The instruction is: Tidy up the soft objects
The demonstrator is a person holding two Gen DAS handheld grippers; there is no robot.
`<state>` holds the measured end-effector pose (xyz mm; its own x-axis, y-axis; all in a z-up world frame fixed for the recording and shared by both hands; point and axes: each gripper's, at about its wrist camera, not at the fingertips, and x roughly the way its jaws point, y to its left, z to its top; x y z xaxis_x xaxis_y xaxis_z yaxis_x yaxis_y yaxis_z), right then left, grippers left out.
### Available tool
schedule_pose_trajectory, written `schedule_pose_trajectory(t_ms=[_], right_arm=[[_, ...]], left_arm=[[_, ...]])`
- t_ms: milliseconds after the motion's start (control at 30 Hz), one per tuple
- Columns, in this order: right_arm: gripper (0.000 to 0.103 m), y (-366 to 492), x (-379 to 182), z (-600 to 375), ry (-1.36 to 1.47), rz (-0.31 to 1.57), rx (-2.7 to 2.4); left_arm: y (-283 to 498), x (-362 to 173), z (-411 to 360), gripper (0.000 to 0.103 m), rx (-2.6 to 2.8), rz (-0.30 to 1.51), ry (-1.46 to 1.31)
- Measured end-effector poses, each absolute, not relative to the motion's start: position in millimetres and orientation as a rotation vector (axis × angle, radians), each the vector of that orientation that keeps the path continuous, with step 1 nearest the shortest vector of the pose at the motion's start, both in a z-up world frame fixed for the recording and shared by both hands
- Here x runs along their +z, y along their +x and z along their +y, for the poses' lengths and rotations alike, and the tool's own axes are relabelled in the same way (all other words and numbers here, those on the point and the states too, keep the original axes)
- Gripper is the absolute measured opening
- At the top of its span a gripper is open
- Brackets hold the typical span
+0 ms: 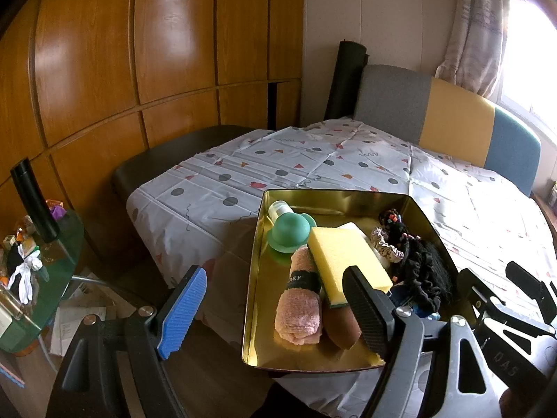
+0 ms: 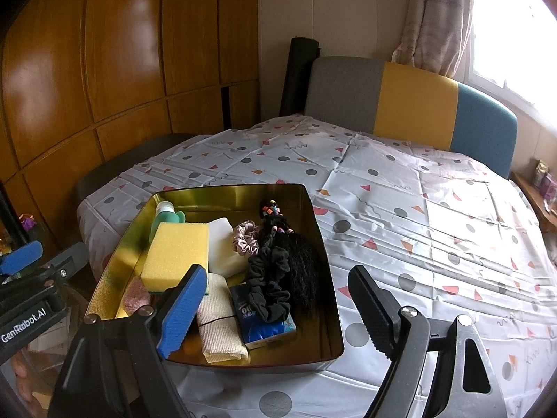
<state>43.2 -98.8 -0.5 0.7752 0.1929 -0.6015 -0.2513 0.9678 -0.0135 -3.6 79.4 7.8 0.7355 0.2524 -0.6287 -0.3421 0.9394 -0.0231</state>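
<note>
On the tabletop (image 2: 400, 209), near its left edge: tin (image 2: 315, 244) holding sponge (image 2: 175, 254) at left, scrunchies (image 2: 269, 278) at right (tissue pack (image 2: 263, 327) beneath), chair (image 2: 410, 104) behind.

Left wrist cam: sits low at near left corner of table, looks forward and down past own fingers, gold tin (image 1: 258, 278) close, lower centre of frame.
Right wrist cam: further right, same tilt, tin (image 2: 323, 244) lower left.
Shared: tin, spotted tablecloth (image 1: 216, 181), wood wardrobe (image 1: 104, 52), tricolour chair back (image 2: 414, 101). Each cam catches other gripper at frame edge.
</note>
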Motion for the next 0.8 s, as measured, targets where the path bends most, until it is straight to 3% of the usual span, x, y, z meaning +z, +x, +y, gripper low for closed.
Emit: schedule_pose_trajectory(t_ms=[800], right_arm=[[0.085, 42.4, 3.6, -98.9, -0.091, 0.63, 0.234]], left_arm=[[-6.5, 8.7, 79.9, 0.082, 0.343, 0.664, -0.131]])
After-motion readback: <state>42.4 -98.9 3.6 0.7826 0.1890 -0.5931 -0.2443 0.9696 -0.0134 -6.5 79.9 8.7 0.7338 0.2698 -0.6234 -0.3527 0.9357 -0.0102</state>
